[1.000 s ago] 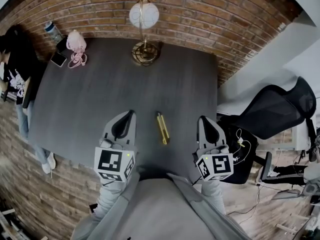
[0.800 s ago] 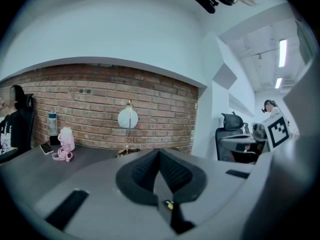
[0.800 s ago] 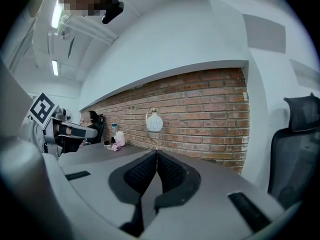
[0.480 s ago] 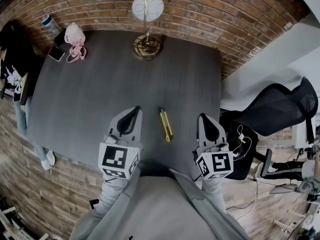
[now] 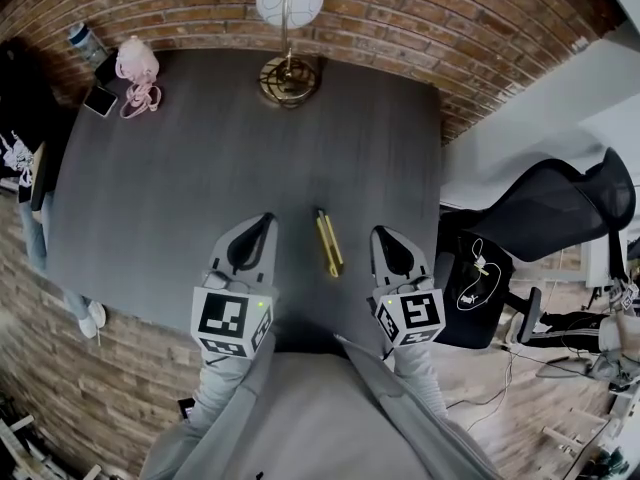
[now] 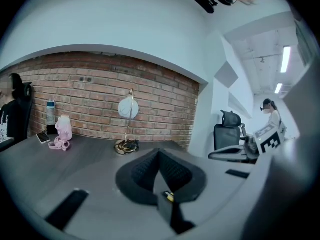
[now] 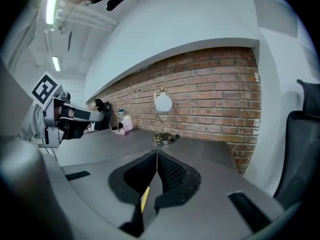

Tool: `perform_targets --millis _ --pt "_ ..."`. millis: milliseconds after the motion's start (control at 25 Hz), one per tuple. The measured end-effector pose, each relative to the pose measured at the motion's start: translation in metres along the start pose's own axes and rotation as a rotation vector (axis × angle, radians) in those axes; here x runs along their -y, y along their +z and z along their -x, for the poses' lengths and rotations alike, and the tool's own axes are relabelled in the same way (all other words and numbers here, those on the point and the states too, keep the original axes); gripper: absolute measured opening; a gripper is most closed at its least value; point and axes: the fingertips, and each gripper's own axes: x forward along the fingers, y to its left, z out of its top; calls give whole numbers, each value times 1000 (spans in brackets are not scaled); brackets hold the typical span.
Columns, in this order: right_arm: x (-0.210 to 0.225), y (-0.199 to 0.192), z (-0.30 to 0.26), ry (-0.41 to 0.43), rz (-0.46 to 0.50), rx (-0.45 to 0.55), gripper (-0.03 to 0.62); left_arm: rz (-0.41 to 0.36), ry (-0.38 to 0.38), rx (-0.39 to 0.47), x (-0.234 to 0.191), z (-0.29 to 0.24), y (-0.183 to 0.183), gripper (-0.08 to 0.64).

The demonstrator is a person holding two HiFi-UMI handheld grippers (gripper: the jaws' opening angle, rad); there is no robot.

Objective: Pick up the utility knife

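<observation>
Between the two grippers, close to the near edge of the counter (image 5: pixel 200 168) and right of its middle: utility knife (image 5: pixel 327 243), flat on the dark top. Long axis from the near edge toward the far, brick-wall edge, leaning only slightly off that line, so roughly parallel to both grippers. Off to the right of the left gripper (image 5: pixel 262 222), off to the left of the right gripper (image 5: pixel 383 232); touched by neither. Hard to call a nearer side from above, perhaps the right by a hair.

Pressed together with nothing between them: left fingers (image 6: pixel 175 171). Same for right fingers (image 7: pixel 172 173), closed and empty.

Visible in each gripper view as a yellow sliver low down behind the closed tips. Slim, straight and narrow, yellow along most of its length, dark at the far end. Low profile, so probably calls for spreading first, then swinging sideways and closing across the narrow width, not along the length.
</observation>
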Motion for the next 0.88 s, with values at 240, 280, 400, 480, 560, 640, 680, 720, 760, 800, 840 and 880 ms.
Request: perform_targets --millis 240,280,400,480,560,640,680,720,760,800,840,880 --pt "-15 -36 -16 53 -1 -78 18 16 5 -20 -5 0 -12 20" --pt "-18 -42 -19 64 -6 -93 18 19 6 -23 -6 0 -14 20" --pt "-26 -61 -25 83 -13 -140 20 26 5 -30 -7 -1 -19 20" --pt "-30 -72 -29 89 -24 -166 20 28 0 -34 -8 -1 -22 20" --pt "-32 -80 -32 85 -46 -181 20 27 -7 -38 -7 -2 -23 19" --pt "-33 -89 -35 78 -70 -193 20 27 -11 -41 -7 -2 -25 19" --pt "-34 -94 -36 78 -79 -204 20 27 -12 -43 -8 -1 -26 20" --pt "-35 -99 -37 81 -85 -216 28 28 -13 -46 -8 -1 -27 19" --pt "-36 -104 -38 84 -87 -227 51 29 -13 -48 -8 -1 -28 20" --pt "-36 -108 -39 85 -87 -235 70 30 -13 -50 -8 -1 -30 19" --pt "-37 -111 -39 86 -87 -242 81 32 -11 -52 -8 0 -31 20" --pt "-37 -114 -40 88 -87 -249 94 36 -10 -54 -8 1 -33 19"
